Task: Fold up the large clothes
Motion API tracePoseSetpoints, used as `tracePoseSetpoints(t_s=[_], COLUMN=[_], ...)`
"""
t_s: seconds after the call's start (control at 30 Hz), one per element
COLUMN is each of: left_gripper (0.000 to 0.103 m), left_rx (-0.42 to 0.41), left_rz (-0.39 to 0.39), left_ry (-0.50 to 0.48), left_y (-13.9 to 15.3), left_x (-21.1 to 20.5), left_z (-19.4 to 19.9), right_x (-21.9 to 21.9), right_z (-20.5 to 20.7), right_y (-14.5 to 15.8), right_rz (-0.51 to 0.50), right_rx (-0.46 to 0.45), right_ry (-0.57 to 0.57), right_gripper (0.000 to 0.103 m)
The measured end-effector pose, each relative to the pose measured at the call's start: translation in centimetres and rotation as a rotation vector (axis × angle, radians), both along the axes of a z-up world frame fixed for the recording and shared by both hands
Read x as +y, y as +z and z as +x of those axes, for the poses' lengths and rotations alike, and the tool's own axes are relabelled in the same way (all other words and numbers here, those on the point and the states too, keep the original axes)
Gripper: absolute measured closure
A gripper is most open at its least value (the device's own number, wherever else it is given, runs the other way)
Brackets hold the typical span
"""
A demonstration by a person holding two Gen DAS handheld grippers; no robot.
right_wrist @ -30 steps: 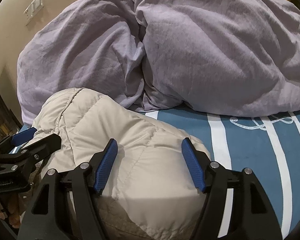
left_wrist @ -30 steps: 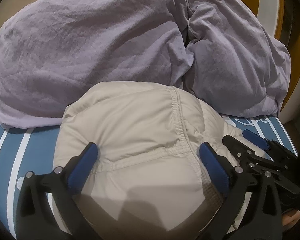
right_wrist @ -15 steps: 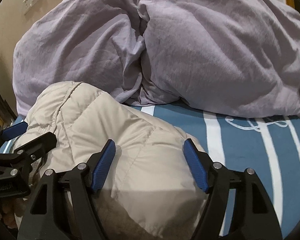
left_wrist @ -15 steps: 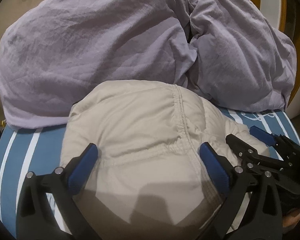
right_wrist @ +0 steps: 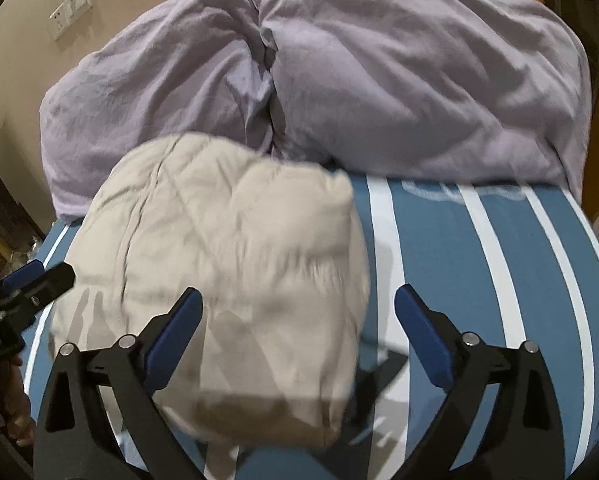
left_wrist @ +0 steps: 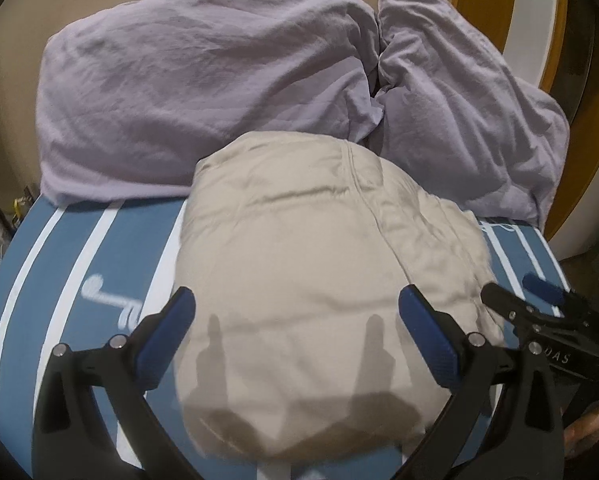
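Observation:
A beige quilted jacket [left_wrist: 299,256] lies folded in a puffy bundle on the blue-and-white striped bed sheet [left_wrist: 59,264]. It also shows in the right wrist view [right_wrist: 227,240]. My left gripper [left_wrist: 297,312] is open and empty, hovering above the bundle's near part. My right gripper [right_wrist: 299,312] is open and empty, above the bundle's right edge. The right gripper shows at the right of the left wrist view [left_wrist: 539,304]. The left gripper shows at the left of the right wrist view [right_wrist: 31,280].
Two lilac pillows [left_wrist: 203,92] [left_wrist: 459,120] lie against the wall behind the jacket. The striped sheet [right_wrist: 499,264] lies bare right of the bundle. A wall switch [right_wrist: 69,10] is on the beige wall. A yellow and white door frame [left_wrist: 519,20] stands at the right.
Both grippers have pulled back and up from the jacket. The bundle looks smaller and more of the striped sheet shows on both sides. Both stay open.

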State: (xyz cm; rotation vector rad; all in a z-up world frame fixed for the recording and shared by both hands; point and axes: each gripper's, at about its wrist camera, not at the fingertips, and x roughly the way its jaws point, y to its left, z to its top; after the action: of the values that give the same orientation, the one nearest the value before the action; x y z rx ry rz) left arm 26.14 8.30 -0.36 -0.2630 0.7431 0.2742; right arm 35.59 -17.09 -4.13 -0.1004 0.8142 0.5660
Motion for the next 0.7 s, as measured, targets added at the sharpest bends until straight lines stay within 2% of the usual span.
tracePoseSetpoints(t_s=[0.13,0.27,0.5,0.7], left_gripper=[0.002,0.002,0.002,0.002], left_rx=[0.002,0.016,0.043,0.05], left_rz=[-0.012,-0.02,-0.059,-0.093], left_ry=[-0.003,-0.008,-0.012,-0.016], left_y=[0.4,0.3,-0.4,-0.7], left_x=[-0.6,-1.3,-2.4,-3.0], left_z=[-3.1,-5.9,-9.2,-11.1], right_x=[-1.5,-2.7,-4.2,-4.6], right_z=[-2.3,-5.1,-8.0,-10.2], right_y=[0.0,0.5,0.7,1.0], right_rz=[-0.014,-0.039,0.027,0.049], right_rx=[0.054,0.051,0.133,0.143], right_ry=[0.005,0.022,0.038,0.05], right_gripper=[0.002,0.001,0.001,0.001])
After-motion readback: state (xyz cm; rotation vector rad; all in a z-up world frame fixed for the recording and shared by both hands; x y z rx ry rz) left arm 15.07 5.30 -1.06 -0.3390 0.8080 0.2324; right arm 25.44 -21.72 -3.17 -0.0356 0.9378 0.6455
